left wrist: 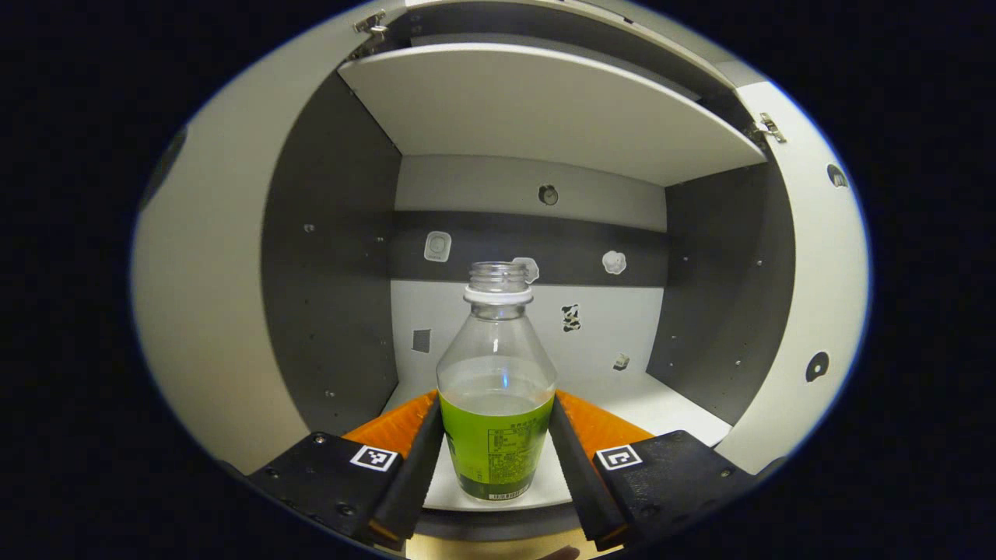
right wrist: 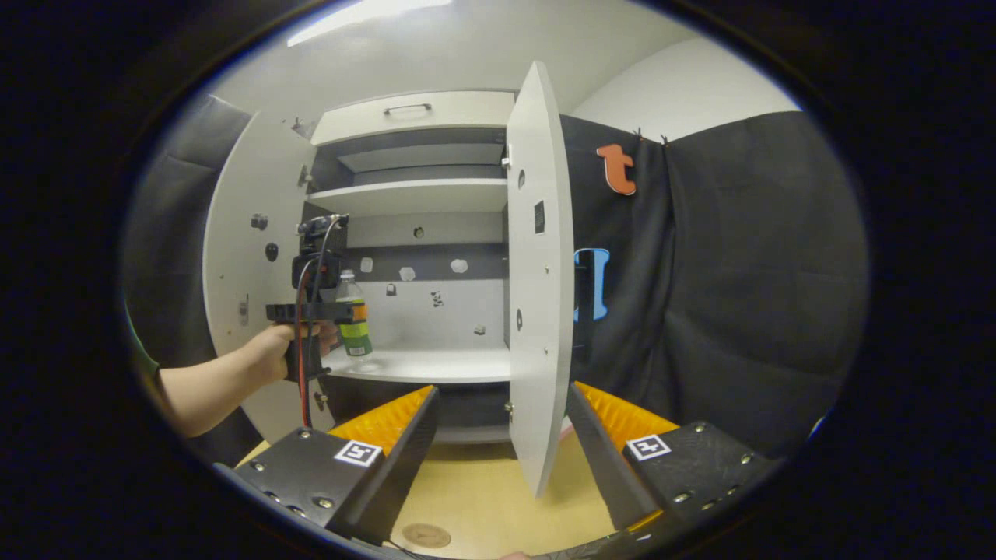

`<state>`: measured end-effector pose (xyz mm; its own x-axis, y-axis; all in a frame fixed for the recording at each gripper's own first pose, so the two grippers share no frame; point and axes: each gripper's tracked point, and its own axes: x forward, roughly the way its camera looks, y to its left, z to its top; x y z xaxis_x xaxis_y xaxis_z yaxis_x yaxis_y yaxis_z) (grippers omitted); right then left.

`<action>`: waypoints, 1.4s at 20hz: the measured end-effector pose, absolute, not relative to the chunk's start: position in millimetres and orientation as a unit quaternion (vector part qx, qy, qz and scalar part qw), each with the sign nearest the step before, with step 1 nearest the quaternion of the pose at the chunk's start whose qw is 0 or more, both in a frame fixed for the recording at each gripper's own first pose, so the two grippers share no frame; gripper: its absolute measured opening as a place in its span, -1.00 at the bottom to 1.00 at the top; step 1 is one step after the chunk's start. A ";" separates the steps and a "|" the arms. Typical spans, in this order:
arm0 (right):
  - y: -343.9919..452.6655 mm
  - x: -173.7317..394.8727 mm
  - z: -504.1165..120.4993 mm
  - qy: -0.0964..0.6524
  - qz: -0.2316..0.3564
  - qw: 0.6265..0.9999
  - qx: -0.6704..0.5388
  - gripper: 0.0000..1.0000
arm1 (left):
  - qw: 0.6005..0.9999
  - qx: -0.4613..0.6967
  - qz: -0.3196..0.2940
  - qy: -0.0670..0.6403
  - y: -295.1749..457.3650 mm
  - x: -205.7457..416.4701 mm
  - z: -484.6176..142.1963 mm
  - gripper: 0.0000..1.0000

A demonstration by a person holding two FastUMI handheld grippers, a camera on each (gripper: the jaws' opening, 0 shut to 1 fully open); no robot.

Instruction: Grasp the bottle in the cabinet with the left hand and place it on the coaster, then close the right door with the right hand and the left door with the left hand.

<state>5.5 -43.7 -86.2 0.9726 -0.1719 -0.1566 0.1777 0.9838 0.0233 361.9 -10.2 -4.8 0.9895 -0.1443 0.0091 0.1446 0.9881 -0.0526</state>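
Observation:
A clear, capless bottle (left wrist: 496, 435) with a green label and a little liquid stands near the front edge of the cabinet's lower shelf (left wrist: 669, 404). My left gripper (left wrist: 496, 404) is shut on its labelled body, one finger on each side. The right gripper view shows the same bottle (right wrist: 355, 327) held by the left gripper (right wrist: 352, 312) in a person's hand (right wrist: 276, 350). My right gripper (right wrist: 502, 389) is open and holds nothing, low in front of the cabinet. The right door (right wrist: 541, 272) stands open, edge-on beyond its fingers. The left door (right wrist: 249, 257) is wide open. A round coaster (right wrist: 426, 535) lies on the wooden table.
An upper shelf (left wrist: 545, 109) hangs above the bottle, and small stickers dot the back wall (left wrist: 607, 327). Open doors flank the left gripper on both sides (left wrist: 202, 311) (left wrist: 825, 295). Black cloth (right wrist: 739, 295) hangs right of the cabinet. The table top (right wrist: 482, 490) runs below it.

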 end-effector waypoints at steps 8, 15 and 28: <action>-29.8 -11.1 -86.1 0.062 -0.055 0.996 0.038 0.87 | 0.996 -0.044 -0.074 -0.002 3.8 269.4 -6.1 0.55; -21.1 -14.2 -85.5 0.058 -0.027 0.997 0.043 0.97 | 0.994 -0.053 -0.096 0.027 -11.4 182.1 -49.5 0.55; 2.8 6.4 -92.4 0.065 0.015 0.998 0.024 0.97 | 0.984 -0.099 -0.139 0.043 -42.7 99.7 -118.5 0.56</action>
